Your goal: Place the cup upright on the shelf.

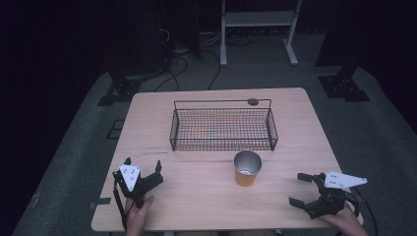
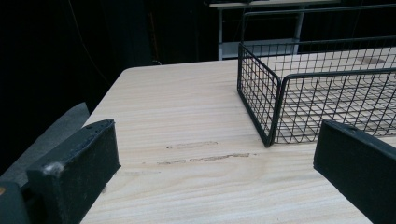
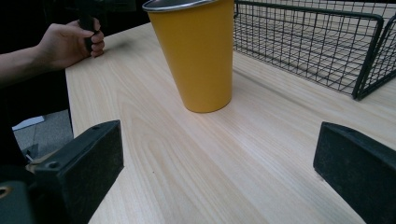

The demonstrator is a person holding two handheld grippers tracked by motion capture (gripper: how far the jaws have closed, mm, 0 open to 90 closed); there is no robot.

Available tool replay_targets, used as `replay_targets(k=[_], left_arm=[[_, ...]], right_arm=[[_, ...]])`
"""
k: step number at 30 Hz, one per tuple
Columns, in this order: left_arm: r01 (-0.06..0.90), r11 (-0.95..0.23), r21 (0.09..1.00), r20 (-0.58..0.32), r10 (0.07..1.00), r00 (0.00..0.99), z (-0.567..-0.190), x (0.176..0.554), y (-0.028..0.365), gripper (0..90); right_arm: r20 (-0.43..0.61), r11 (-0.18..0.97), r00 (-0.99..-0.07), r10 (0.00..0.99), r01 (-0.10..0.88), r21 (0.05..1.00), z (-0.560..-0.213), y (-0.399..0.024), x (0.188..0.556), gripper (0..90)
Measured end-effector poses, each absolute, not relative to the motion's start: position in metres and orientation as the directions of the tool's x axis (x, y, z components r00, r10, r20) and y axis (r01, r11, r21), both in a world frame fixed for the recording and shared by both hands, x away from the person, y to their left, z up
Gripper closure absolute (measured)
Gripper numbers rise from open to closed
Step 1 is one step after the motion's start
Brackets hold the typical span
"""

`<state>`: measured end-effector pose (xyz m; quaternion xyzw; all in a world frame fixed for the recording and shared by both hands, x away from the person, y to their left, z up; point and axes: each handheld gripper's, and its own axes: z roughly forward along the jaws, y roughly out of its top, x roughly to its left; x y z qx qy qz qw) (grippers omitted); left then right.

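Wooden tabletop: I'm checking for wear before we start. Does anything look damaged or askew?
Only dark scuff marks on the light wooden tabletop, near the black wire basket's corner. The yellow metal-lined cup stands upright, unspilled.

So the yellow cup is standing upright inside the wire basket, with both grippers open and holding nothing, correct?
Not quite. The yellow cup stands upright on the bare table, in front of the wire basket and apart from it; the high view shows this. The rest holds: the left gripper and right gripper are both open and hold nothing.
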<state>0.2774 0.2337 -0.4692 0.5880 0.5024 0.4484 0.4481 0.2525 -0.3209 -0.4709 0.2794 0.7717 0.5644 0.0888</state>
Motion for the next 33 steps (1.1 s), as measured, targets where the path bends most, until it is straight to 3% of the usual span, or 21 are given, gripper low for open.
replay_targets(k=[33], left_arm=[[0.184, -0.096, 0.978, 0.078, 0.992, 0.101, -0.469, 0.276, 0.234, 0.0]], right_arm=[[0.124, 0.289, -0.853, 0.507, 0.304, 0.908, -0.456, -0.262, 0.269, 1.3]])
